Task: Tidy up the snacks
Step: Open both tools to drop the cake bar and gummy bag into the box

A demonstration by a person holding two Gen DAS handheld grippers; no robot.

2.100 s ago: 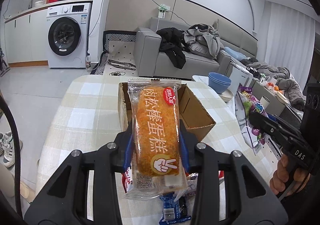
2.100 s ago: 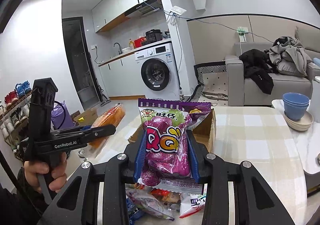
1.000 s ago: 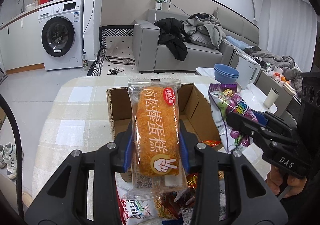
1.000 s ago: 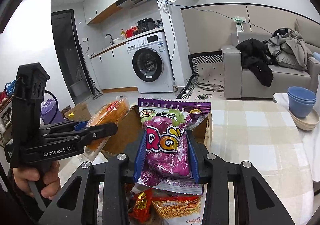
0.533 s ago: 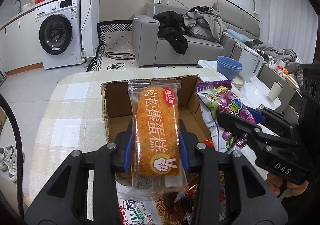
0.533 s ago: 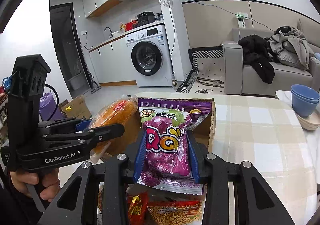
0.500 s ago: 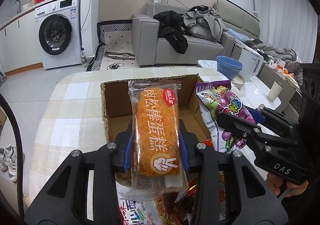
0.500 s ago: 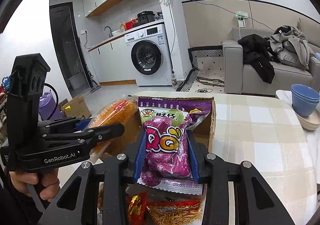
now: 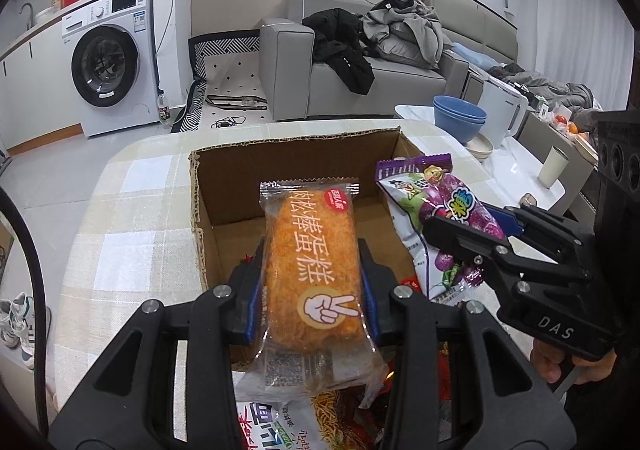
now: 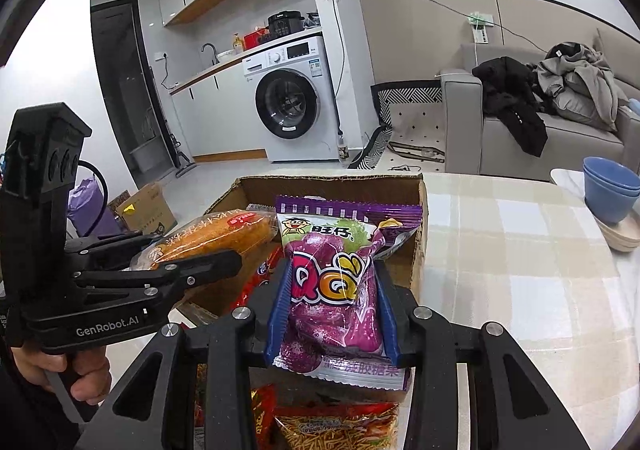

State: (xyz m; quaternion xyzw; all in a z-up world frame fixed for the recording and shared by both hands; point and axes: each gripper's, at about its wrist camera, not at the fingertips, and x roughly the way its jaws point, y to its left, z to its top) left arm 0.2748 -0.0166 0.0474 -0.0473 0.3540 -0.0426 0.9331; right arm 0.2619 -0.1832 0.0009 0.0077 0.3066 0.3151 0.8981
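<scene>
Holding my left gripper (image 9: 312,286) clamped on the cake (image 9: 313,266) at frame centre over the box (image 9: 296,169), my right gripper (image 10: 332,310) clamped on the candy (image 10: 336,282), lower centre.

Cake wrapper (image 9: 312,270): clear glossy film, crinkled at the seals; candy bag (image 10: 336,290): shiny printed foil; box (image 9: 296,177): matt brown corrugated cardboard, rough torn edges; grippers (image 9: 312,298) (image 10: 332,310): matt black plastic, blue pads, bright metal screws; tablecloth (image 10: 520,250): checked woven cloth
</scene>
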